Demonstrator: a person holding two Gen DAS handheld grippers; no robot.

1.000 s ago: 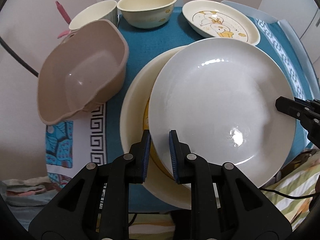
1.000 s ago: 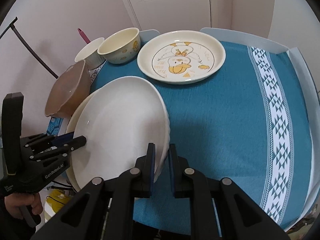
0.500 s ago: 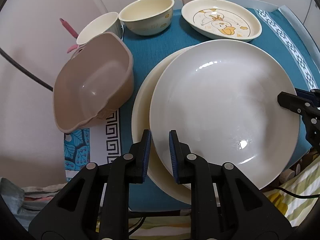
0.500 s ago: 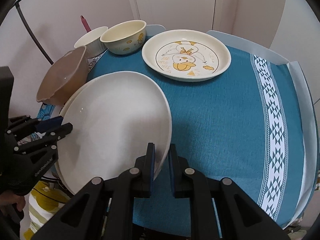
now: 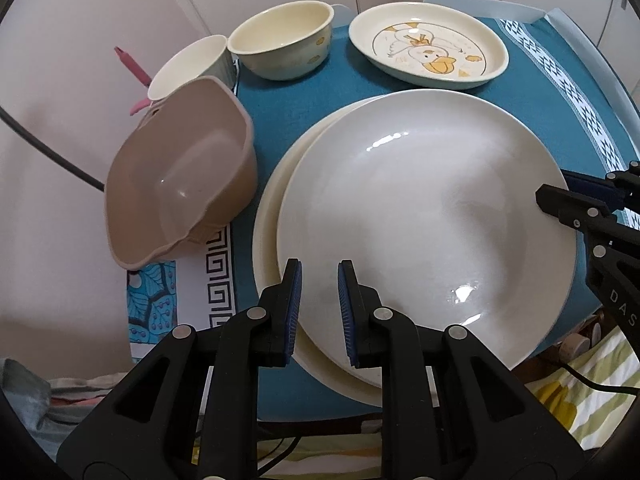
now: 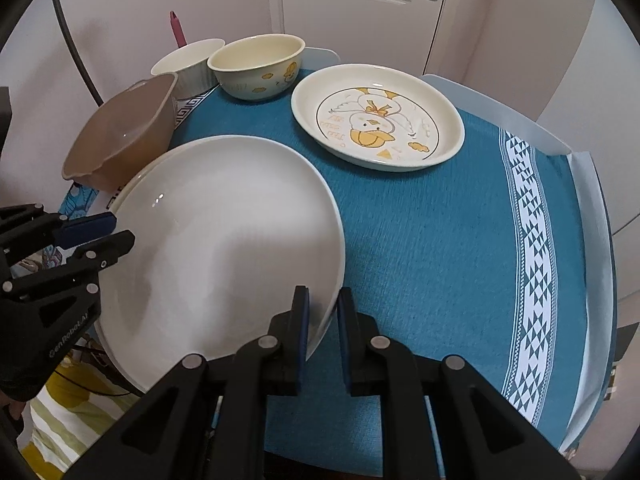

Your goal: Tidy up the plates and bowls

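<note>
Right wrist: duck plate [image 6: 378, 120] beyond white plate [image 6: 224, 248]

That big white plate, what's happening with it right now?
A person holds it with both grippers: the left gripper and right gripper are each clamped on opposite rims of the white plate. It sits over a cream plate near the table's edge. The duck plate, two cream bowls and a tan bowl stand untouched.
</note>
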